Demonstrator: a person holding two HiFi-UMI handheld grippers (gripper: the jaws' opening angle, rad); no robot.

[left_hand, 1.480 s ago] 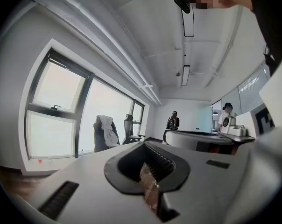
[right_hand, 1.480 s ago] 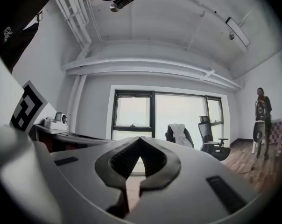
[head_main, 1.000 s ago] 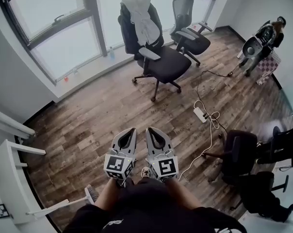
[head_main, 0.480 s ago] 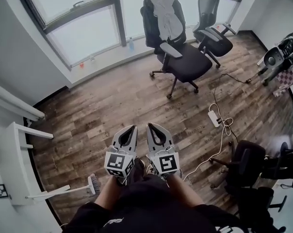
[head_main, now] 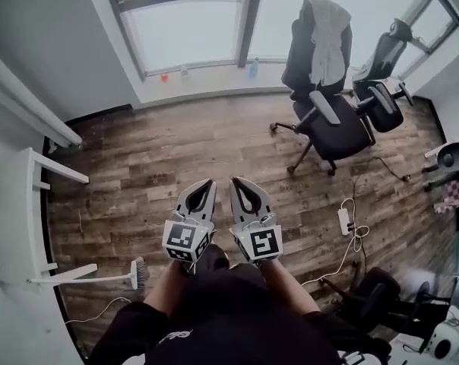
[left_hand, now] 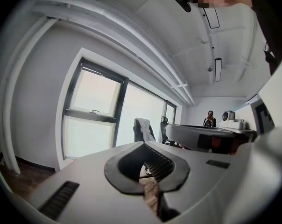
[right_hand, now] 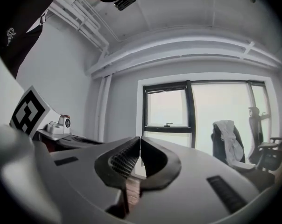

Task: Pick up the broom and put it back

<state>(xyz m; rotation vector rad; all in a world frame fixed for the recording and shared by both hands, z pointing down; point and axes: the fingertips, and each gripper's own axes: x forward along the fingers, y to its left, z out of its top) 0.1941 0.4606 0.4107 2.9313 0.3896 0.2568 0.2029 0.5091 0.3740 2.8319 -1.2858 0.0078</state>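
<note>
Left tool: pressed together, nothing pinched. Right tool: tips meeting, also empty. Both are held side by side ahead of the person, pointing toward the window. Broom lies flat on the wood floor, lower left of the left tool and apart from it, with its handle end by white furniture.

A dark-brown wood-plank floor is seen from above. A white-handled broom with a pale bristle head is laid flat on it at the lower left, just beside a thin white cable. A white power strip with its looped cord is laid at the right. Two black wheeled office chairs are stood near the window, close together, and what appears to be a third black chair is stood at the lower right.
</note>
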